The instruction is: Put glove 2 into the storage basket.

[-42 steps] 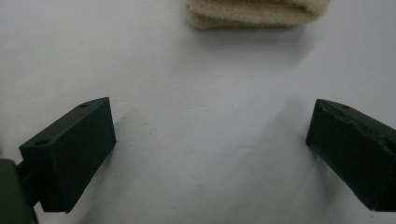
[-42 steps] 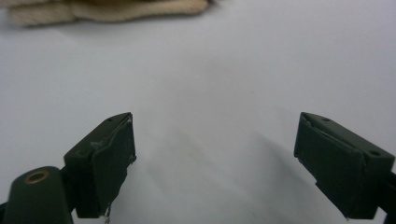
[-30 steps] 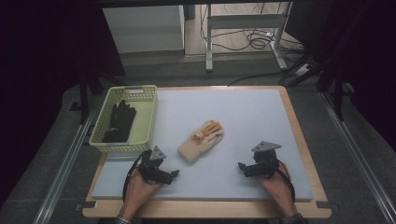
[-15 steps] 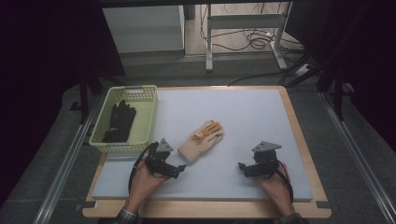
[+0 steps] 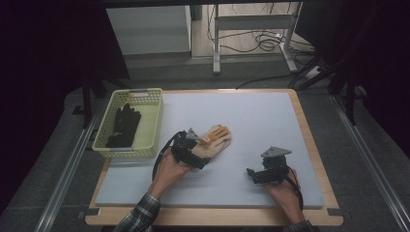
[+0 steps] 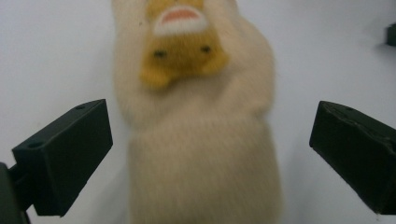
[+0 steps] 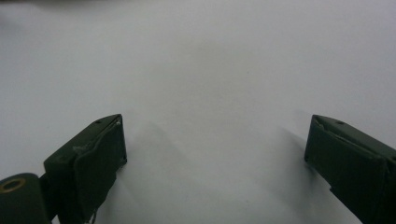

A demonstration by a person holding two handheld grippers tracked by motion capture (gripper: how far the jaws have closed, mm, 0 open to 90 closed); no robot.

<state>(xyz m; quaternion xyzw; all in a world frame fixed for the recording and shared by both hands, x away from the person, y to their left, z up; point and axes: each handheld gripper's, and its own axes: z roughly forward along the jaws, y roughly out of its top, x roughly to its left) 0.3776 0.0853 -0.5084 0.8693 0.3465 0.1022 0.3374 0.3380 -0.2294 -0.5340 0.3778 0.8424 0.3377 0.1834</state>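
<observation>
While the left tool [image 6: 201, 158] straddles the cream glove's [image 6: 201, 154] cuff at frame centre, jaws wide, the reach looks nearly done. Next it should close on the cuff; the right tool [image 7: 215, 154] waits, also wide.

cream glove [image 5: 212, 141] with orange patches, black glove [image 5: 123, 125]

Premises present as a laboratory or test bay, not a home. A wooden-edged table [image 5: 314, 159] topped with a pale grey mat [image 5: 251, 121] stands on metal rails [image 5: 67, 169] over grey carpet-like flooring [image 5: 43, 164]. Dark curtains [image 5: 48, 48] close off left and right sides. At the far side, loose cables [image 5: 261, 41] lie on the floor around a metal frame stand [image 5: 216, 43], beside a plain grey cabinet [image 5: 150, 29].
</observation>
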